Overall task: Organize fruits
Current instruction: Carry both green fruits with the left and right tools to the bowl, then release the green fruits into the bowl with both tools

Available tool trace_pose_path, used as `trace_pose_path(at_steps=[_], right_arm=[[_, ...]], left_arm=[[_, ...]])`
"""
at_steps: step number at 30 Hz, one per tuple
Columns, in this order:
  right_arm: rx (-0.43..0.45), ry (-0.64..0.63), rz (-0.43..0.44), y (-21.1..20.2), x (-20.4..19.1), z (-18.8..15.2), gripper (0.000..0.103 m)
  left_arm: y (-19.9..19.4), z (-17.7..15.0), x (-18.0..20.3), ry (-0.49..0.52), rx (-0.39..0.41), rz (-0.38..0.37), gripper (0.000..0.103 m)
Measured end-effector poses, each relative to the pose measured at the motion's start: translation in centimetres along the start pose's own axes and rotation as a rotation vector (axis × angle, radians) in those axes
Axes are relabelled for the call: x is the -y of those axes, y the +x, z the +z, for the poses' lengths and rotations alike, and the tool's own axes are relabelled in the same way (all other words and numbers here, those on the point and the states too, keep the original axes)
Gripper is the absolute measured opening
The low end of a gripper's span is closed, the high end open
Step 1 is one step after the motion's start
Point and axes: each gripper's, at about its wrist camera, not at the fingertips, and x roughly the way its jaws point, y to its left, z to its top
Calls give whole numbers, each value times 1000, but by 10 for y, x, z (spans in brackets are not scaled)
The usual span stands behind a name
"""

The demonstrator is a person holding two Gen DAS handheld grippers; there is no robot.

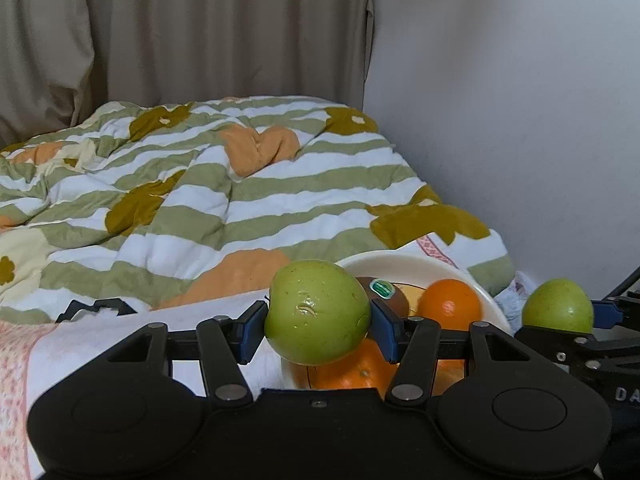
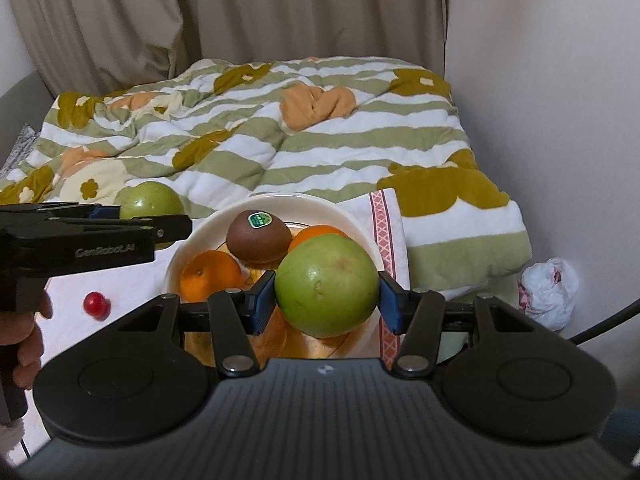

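Note:
My left gripper [image 1: 318, 322] is shut on a green apple [image 1: 316, 304], its blue pads pressing both sides, just in front of the near-left rim of a cream plate [image 1: 400, 260]. On the plate lie a brown kiwi [image 2: 258, 236] with a green sticker and oranges [image 2: 210, 274]. My right gripper [image 2: 327, 304] is shut on a second green apple [image 2: 327, 276] above the plate's near-right part. Each view shows the other gripper from the side: the right gripper [image 1: 560, 320] with its apple [image 1: 558, 304], and the left gripper [image 2: 148, 218] with its apple [image 2: 150, 200].
The plate stands on a white and pink cloth [image 2: 384, 216] at the foot of a striped floral quilt [image 2: 320, 148]. A small red fruit [image 2: 96, 304] lies left of the plate. A white plastic bag [image 2: 550, 292] sits by the wall on the right. A hand [image 2: 24, 344] grips the left tool.

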Motion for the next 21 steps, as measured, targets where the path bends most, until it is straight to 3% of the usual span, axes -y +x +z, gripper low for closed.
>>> trace_pose_path(at_steps=[11, 12, 15, 21], right_arm=[[-27, 23, -5, 23, 3, 8, 68], [-28, 24, -7, 24, 3, 9, 68], [-27, 27, -9, 25, 4, 11, 68], [-22, 11, 2, 28, 4, 15, 68]], left_arm=[[30, 0, 2, 51, -47, -10, 60], [29, 0, 2, 54, -43, -14, 62], [23, 1, 3, 66, -3, -21, 90], [6, -1, -1, 74, 15, 2, 92]])
